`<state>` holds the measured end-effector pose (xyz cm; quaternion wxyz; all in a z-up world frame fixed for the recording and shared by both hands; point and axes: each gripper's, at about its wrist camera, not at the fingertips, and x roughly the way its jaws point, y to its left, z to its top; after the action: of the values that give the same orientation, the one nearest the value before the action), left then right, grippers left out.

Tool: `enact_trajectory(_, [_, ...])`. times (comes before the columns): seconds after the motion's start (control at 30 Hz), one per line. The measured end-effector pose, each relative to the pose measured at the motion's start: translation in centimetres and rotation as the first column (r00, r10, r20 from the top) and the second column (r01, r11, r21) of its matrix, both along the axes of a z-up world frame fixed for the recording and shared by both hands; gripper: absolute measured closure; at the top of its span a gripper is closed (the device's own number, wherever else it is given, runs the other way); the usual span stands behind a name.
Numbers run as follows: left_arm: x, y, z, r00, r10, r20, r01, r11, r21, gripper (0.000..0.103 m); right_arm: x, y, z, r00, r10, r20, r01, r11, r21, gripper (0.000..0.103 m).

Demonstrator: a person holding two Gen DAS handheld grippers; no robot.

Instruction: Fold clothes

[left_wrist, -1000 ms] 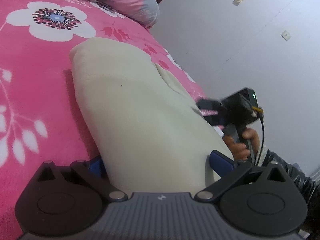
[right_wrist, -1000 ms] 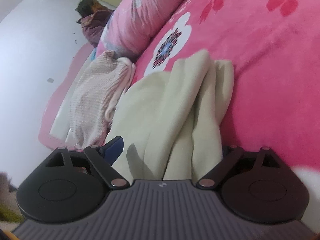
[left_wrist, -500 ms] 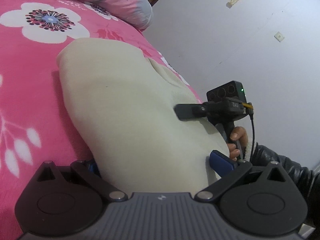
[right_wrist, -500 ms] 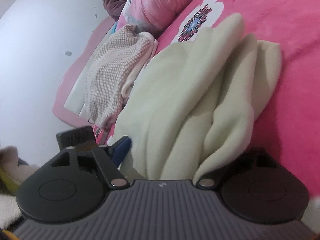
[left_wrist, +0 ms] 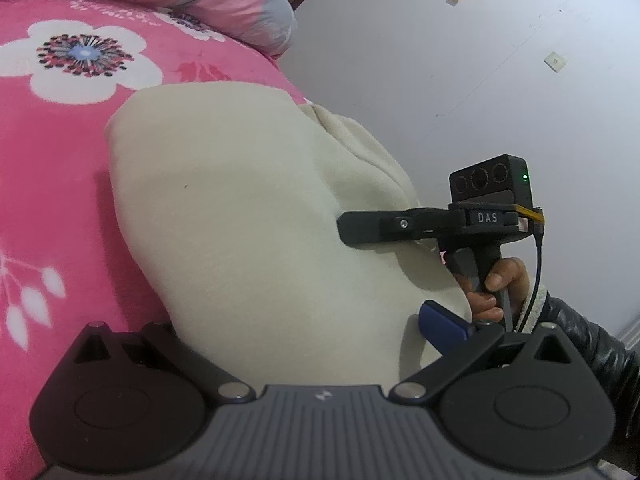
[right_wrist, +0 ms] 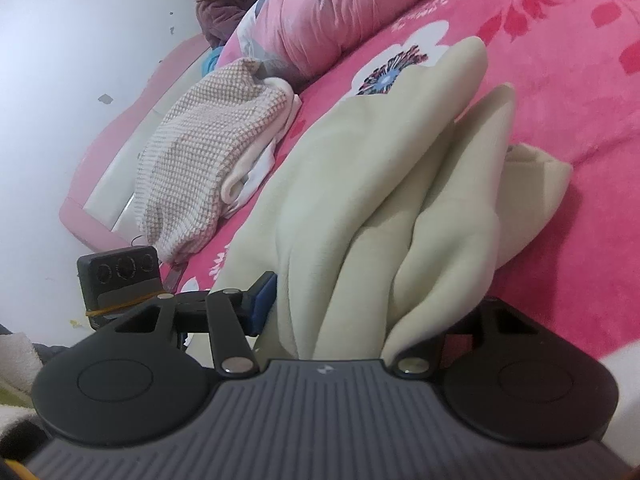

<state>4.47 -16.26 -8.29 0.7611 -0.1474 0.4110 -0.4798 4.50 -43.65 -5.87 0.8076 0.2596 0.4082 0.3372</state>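
Observation:
A cream garment [left_wrist: 248,216] lies on the pink flowered bedspread [left_wrist: 52,200]. My left gripper [left_wrist: 280,332] stands wide at its near end. The cloth lies between the jaws and hides the left finger, while the blue right pad [left_wrist: 440,332] sits at the cloth's edge. My right gripper [right_wrist: 360,308] has its jaws closing on the garment's [right_wrist: 360,200] other end, which is bunched into upright folds. Its blue left pad [right_wrist: 262,300] presses the cloth and the right finger is hidden. In the left wrist view the right gripper [left_wrist: 352,228] reaches over the cloth's right edge, held by a hand [left_wrist: 496,280].
A pink-and-white knitted garment [right_wrist: 200,152] lies near the bed's edge beside the cream one. A pink quilt [right_wrist: 340,12] is heaped at the head of the bed, with a purple bundle [right_wrist: 224,4] behind it. A white wall [left_wrist: 480,80] runs along the bed's side.
The right gripper's jaws have narrowed, and the cloth between them has gathered into tall folds. It rose, rolled and came in over the garment's edge. The left gripper has hardly moved.

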Motion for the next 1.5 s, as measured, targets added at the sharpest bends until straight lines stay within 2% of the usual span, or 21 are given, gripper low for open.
enact_trajectory(0.2, [-0.1,-1.5,1.5,0.998,-0.063,0.030,0.062,0.998,0.014,0.000,-1.7,0.7,1.1,0.998,-0.065,0.026,0.066,0.998,-0.019,0.050])
enact_trajectory(0.37, [0.8,-5.3,2.9,0.988,-0.141,0.065,0.138,0.989,0.050,0.000,-2.9,-1.7,2.0,0.992,-0.111,0.058,0.112,0.994,-0.011,0.049])
enact_trajectory(0.57, [2.9,-11.8,3.9,0.970,-0.223,0.097,0.215,0.973,0.081,0.001,-2.4,-6.4,2.9,0.985,-0.152,0.083,0.157,0.986,-0.049,0.049])
enact_trajectory(0.73, [5.3,-18.8,3.8,0.952,-0.279,0.124,0.268,0.958,0.101,0.001,-0.1,-11.2,3.4,0.979,-0.186,0.082,0.197,0.970,-0.141,0.048])
enact_trajectory(0.93, [9.9,-26.4,3.0,0.955,-0.257,0.151,0.248,0.966,0.076,0.001,3.6,-17.1,4.1,0.963,-0.238,0.126,0.264,0.928,-0.262,0.048])
enact_trajectory(1.07, [13.9,-30.3,2.3,0.966,-0.228,0.121,0.225,0.974,0.040,0.002,7.0,-19.9,4.0,0.957,-0.249,0.150,0.287,0.892,-0.349,0.048])
enact_trajectory(1.33, [19.0,-35.4,1.1,0.980,-0.173,0.102,0.172,0.985,0.018,0.005,13.5,-23.1,4.6,0.969,-0.180,0.168,0.241,0.833,-0.499,0.047])
enact_trajectory(1.43, [19.7,-36.8,-0.5,0.984,-0.158,0.082,0.156,0.987,0.036,0.005,15.3,-23.4,3.7,0.972,-0.138,0.189,0.222,0.803,-0.554,0.044])
enact_trajectory(1.5, [19.8,-37.8,-1.9,0.986,-0.152,0.072,0.146,0.986,0.075,0.005,16.2,-24.1,2.0,0.967,-0.157,0.199,0.244,0.783,-0.573,0.041])
